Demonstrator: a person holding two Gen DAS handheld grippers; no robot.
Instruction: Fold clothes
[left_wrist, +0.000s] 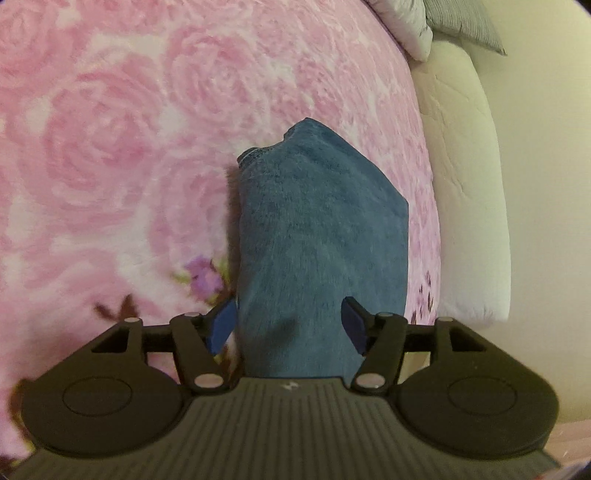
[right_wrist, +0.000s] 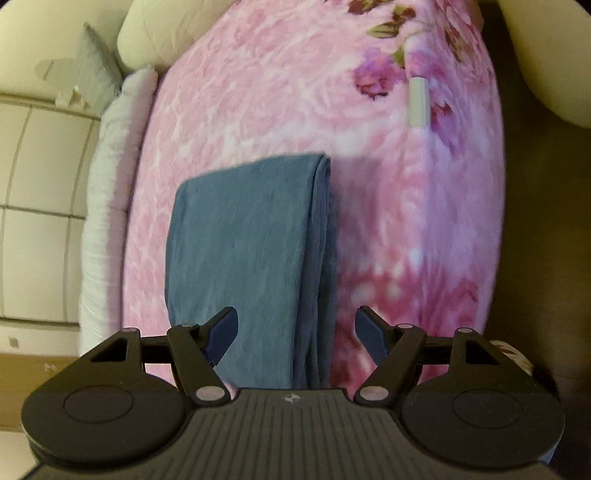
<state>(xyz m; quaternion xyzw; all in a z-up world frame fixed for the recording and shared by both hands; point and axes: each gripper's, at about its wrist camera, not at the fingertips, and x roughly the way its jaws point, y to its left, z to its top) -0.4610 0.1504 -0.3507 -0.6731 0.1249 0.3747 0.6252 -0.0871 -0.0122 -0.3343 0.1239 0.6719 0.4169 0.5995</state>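
Left wrist view: left gripper (left_wrist: 288, 325) fingers spread apart, straddling a folded blue garment (left_wrist: 321, 236) on the pink floral bed (left_wrist: 110, 129), apparently releasing it; right gripper (right_wrist: 295, 332) equally wide, gripping nothing.

Both wrist cameras sit just behind their tool fingers and look steeply down, from close range and opposite sides, at the same folded blue garment (left_wrist: 321, 236) (right_wrist: 243, 251) on the pink floral blanket (left_wrist: 110, 129) (right_wrist: 406, 221).
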